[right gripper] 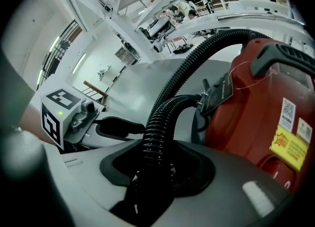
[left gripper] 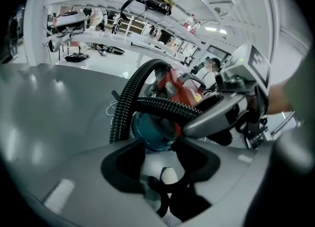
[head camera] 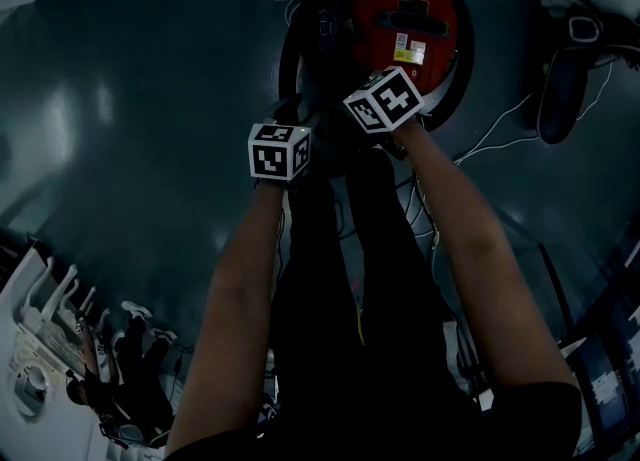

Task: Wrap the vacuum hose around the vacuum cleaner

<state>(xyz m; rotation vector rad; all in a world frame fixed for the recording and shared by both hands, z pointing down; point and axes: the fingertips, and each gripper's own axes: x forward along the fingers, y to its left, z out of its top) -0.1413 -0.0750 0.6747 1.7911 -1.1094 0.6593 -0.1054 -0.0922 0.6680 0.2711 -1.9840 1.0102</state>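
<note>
Down on the dark, glossy floor [head camera: 120,99] stands the vacuum cleaner [head camera: 405,24], its round red top facing the head view and a teal lower body showing in the left gripper view. A yellow label [right gripper: 290,148] sits on its red side. The black ribbed vacuum hose [right gripper: 156,122] joins the machine at a dark fitting on its front. From there one stretch rises in a high arc over the red body and another bends down toward the person. Seen from above, the hose curves round the cleaner's left and right sides. The right gripper [right gripper: 158,153] has this lower stretch between its jaws: they are part-way closed and bear on the ribs from both sides, with the hose running down through the gap. The left gripper [left gripper: 158,147] hangs just beside it, to the left, and its jaws stand apart with the teal body showing through the gap. Low in that gap lie a thin dark loop and a pale oval that I cannot identify, and neither jaw visibly presses on them. Both bare forearms [head camera: 470,239] reach out from the bottom of the head view, each gripper carrying its marker cube [head camera: 279,152]. Thin white cables [head camera: 500,129] trail over the floor to the right of the cleaner.
</note>
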